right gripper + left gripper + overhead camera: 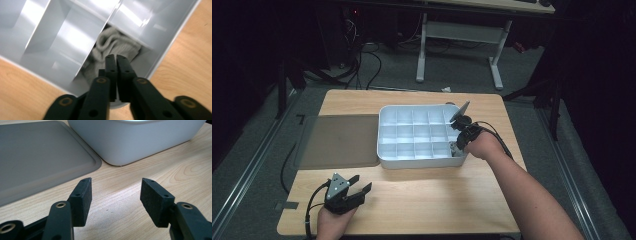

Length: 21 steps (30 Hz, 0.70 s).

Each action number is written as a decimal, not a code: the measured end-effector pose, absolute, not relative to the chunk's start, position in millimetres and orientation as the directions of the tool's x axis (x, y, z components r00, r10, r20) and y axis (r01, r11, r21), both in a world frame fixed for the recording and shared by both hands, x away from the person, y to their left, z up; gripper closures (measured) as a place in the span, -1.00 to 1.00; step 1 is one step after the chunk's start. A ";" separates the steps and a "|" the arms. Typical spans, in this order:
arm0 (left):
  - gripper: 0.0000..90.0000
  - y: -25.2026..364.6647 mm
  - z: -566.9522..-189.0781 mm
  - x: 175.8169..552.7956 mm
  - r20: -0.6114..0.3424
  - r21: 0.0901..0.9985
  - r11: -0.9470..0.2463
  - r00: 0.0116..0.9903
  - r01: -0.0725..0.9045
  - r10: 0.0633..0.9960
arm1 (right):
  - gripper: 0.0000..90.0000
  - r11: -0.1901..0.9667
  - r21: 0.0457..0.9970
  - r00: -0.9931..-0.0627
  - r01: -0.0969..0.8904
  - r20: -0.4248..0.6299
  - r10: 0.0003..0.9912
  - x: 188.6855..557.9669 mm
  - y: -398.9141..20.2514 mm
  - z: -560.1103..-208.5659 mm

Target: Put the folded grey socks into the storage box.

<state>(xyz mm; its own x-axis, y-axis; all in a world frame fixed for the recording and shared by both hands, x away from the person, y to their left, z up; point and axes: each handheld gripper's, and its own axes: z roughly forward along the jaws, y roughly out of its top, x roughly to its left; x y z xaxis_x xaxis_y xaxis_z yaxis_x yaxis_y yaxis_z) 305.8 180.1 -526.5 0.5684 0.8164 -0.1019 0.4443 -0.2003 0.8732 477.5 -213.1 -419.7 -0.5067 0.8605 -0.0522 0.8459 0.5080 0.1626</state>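
A white box (pixel 384 112) split into several compartments stands in the middle of the wooden table (pixel 422 195). A crumpled grey cloth (pixel 112 41) lies in its near right corner compartment. My right gripper (pixel 116 57) reaches into that compartment (pixel 456 148), its jaws pressed together with the tips against the cloth. I cannot see whether any fold is caught between them. My left gripper (pixel 362 184) rests near the table's front left, open (pixel 116 192) with nothing between its pads, and points toward the box wall (pixel 135 140).
A flat grey lid (pixel 339 140) lies on the table to the left of the box, its corner close ahead of the left gripper (pixel 37 152). Bare wood stretches along the front of the table. Desk legs and cables stand on the floor beyond.
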 end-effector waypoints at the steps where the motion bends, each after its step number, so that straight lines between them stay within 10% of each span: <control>1: -0.04 180.1 -526.4 305.8 -0.102 0.873 -0.200 0.568 0.445 0.817 | 1.00 0.500 0.163 -0.498 0.851 -0.058 0.865 479.1 -211.7 -420.2; 21: -0.04 180.9 -527.2 305.9 -0.104 0.871 -0.201 0.568 0.448 0.816 | 1.00 0.489 0.053 -0.483 0.871 -0.088 0.871 498.0 -197.4 -463.2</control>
